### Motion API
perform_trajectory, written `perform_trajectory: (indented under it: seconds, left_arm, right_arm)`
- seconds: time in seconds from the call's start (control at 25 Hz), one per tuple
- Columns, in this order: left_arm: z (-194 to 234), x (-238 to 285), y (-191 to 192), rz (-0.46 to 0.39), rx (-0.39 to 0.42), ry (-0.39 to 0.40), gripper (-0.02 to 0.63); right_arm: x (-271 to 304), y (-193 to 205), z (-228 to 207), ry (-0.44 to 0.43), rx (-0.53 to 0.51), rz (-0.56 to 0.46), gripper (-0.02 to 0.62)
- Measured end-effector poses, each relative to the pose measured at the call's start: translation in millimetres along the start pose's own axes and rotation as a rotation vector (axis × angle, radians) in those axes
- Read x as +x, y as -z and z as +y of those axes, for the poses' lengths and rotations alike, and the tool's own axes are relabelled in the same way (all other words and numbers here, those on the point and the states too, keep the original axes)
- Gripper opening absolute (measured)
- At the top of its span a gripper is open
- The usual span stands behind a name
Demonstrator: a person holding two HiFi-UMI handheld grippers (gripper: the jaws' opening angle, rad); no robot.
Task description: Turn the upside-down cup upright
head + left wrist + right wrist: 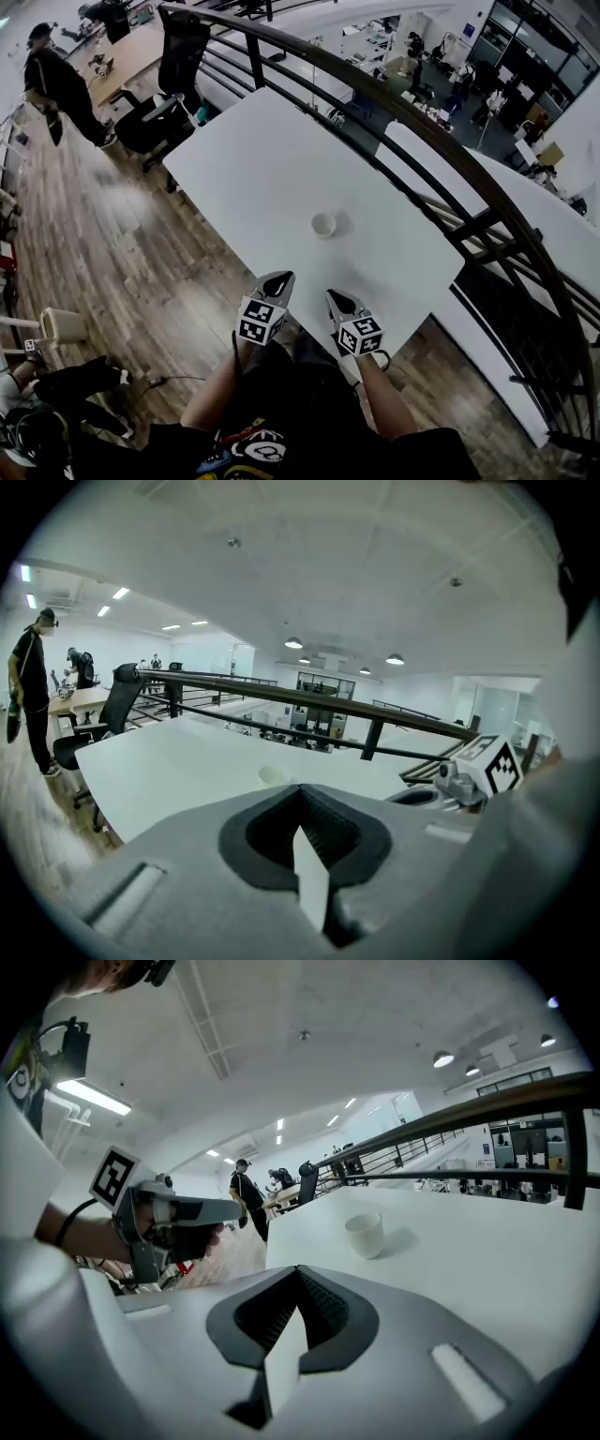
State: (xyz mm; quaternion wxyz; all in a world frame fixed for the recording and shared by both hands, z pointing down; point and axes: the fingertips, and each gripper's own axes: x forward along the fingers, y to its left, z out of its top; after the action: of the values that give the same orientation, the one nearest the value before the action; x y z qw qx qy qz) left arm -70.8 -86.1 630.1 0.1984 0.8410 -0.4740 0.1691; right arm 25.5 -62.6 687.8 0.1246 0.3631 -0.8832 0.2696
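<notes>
A small white cup [323, 224] stands on the white table [262, 169], right of its middle, with its open mouth facing up. In the right gripper view the cup [364, 1236] shows its rim on top. The left gripper view has the cup [273, 775] half hidden behind the gripper's body. Both grippers hang at the table's near edge, short of the cup. My left gripper [279, 280] is shut and empty, as its own view [304, 853] shows. My right gripper [337, 300] is shut and empty too [287, 1337].
A dark curved railing [441, 150] runs behind and to the right of the table. A black office chair [164, 89] stands at the table's far left corner. A person in black [56, 84] stands on the wooden floor [112, 244] at far left.
</notes>
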Motion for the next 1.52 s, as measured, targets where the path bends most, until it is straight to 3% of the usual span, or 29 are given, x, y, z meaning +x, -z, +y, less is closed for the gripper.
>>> perform_trajectory:
  seconds: [0.16, 0.36, 0.44, 0.56, 0.76, 0.84, 1.0, 1.08, 1.2, 1.24, 1.36, 1.4, 1.44, 1.52]
  left_arm:
    - [28.5, 36.0, -12.1, 0.055, 0.005, -0.029, 0.005]
    - [33.2, 46.5, -3.0, 0.091, -0.062, 0.0, 0.005]
    - [34.4, 47.5, 9.8, 0.12, -0.099, 0.016, 0.005]
    - [40.6, 51.9, 21.5, 0.158, -0.121, 0.035, 0.005]
    - [36.3, 69.7, 24.0, 0.155, -0.105, 0.051, 0.005]
    - [29.5, 73.0, 21.9, 0.162, -0.081, 0.051, 0.005]
    - [50.5, 82.5, 0.2, 0.169, -0.157, 0.06, 0.005]
    - [53.9, 96.5, -15.3, 0.198, -0.185, 0.107, 0.017]
    - [24.0, 116.1, -38.0, 0.257, -0.206, 0.225, 0.21]
    - [13.8, 120.5, -43.1, 0.274, -0.202, 0.249, 0.235]
    - [7.7, 126.3, -39.4, 0.354, -0.14, 0.224, 0.232]
    - [10.5, 125.4, -36.0, 0.375, -0.137, 0.208, 0.196]
    - [14.0, 123.7, -34.3, 0.381, -0.158, 0.202, 0.082]
    - [17.2, 120.5, -35.3, 0.368, -0.229, 0.228, 0.044]
  right_arm:
    - [60.7, -5.5, -58.5, 0.096, -0.049, 0.024, 0.007]
    - [137.0, -10.0, -120.6, 0.202, -0.162, 0.073, 0.284]
    - [163.1, -12.5, -137.5, 0.238, -0.213, 0.082, 0.368]
    - [197.2, -15.9, -149.3, 0.257, -0.262, 0.103, 0.432]
    - [224.0, -25.5, -165.0, 0.277, -0.262, 0.08, 0.45]
    - [215.3, -23.6, -172.8, 0.294, -0.256, 0.087, 0.408]
    - [196.7, -27.0, -150.1, 0.224, -0.332, 0.091, 0.408]
    - [177.4, -40.8, -124.8, 0.172, -0.395, 0.065, 0.408]
    - [132.3, -64.9, -83.7, 0.116, -0.48, 0.053, 0.408]
    - [120.2, -70.8, -72.7, 0.109, -0.515, 0.06, 0.408]
    - [104.1, -84.5, -45.7, 0.118, -0.637, 0.088, 0.408]
    - [103.3, -88.0, -37.8, 0.131, -0.679, 0.099, 0.407]
    - [103.9, -91.1, -31.3, 0.15, -0.718, 0.109, 0.407]
    - [103.5, -95.1, -25.0, 0.182, -0.773, 0.129, 0.407]
